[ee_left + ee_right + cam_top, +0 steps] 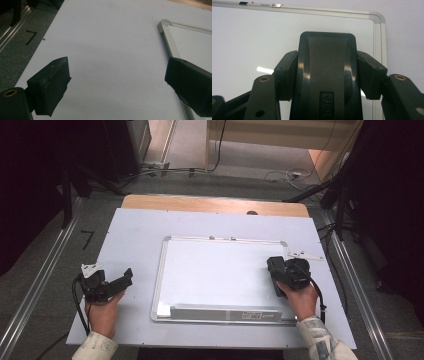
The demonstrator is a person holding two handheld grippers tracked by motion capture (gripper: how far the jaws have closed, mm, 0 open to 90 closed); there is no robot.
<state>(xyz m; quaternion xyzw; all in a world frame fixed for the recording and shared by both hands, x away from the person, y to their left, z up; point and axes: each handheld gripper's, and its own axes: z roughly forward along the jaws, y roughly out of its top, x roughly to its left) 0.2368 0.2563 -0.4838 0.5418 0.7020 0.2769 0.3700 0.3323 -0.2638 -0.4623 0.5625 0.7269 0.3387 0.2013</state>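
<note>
meanwhile the right gripper (327,75) clamps a black eraser (327,65) over the whiteboard (220,270) — left gripper (117,82) apart, beside its frame.

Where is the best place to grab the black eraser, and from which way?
Grip the eraser across its two long sides, coming from its back end, just as the right gripper does now. The sides run straight and stand close together, so the jaws reach across, while the rounded top would probably let them slip. It sits over the whiteboard.
</note>
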